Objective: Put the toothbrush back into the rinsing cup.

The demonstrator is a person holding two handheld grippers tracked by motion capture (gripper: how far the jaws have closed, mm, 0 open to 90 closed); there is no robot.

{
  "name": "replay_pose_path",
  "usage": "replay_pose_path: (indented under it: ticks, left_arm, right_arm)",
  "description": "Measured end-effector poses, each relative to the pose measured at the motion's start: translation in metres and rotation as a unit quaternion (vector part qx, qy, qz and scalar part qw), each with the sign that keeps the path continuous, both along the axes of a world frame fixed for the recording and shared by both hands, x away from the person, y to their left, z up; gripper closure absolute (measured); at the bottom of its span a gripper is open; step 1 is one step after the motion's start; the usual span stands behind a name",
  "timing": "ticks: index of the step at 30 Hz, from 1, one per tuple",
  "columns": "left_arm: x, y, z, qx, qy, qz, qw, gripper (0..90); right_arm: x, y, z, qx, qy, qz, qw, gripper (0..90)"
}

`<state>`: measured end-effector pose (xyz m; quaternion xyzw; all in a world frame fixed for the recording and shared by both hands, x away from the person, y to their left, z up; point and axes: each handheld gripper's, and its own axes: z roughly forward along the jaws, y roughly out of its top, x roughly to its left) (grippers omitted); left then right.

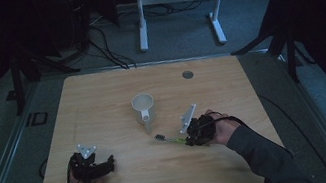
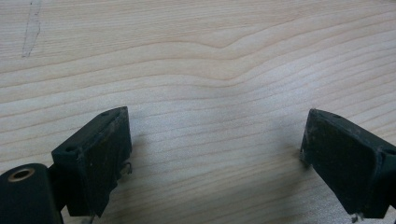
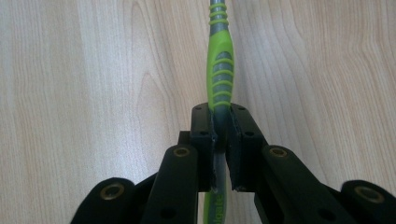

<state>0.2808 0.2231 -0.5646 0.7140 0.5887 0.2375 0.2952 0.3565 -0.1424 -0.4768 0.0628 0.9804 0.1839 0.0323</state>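
A green and grey toothbrush runs away from my right gripper, whose jaws are shut on its handle just above the wood. From the high view, the toothbrush lies low over the table with its dark head pointing left, and the right gripper holds its right end. A white mug stands near the table's middle, a little behind the brush head, its handle toward the front. My left gripper rests at the front left of the table; its jaws stand wide apart over bare wood with nothing between them.
The wooden table has a small round grey cap set in its back right part. Beyond the table stand a white desk frame and dark stands with cables on the floor.
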Motion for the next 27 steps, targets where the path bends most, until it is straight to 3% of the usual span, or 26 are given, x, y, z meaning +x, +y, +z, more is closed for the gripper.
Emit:
replay_pose_path:
  ticks: [27]
  left_arm:
    - [0.0, 0.0, 0.0, 0.0, 0.0, 0.0, 1.0, 9.4]
  right_arm:
    - [0.0012, 0.0005, 0.0065, 0.051, -0.008, -0.009, 0.9986, 81.8]
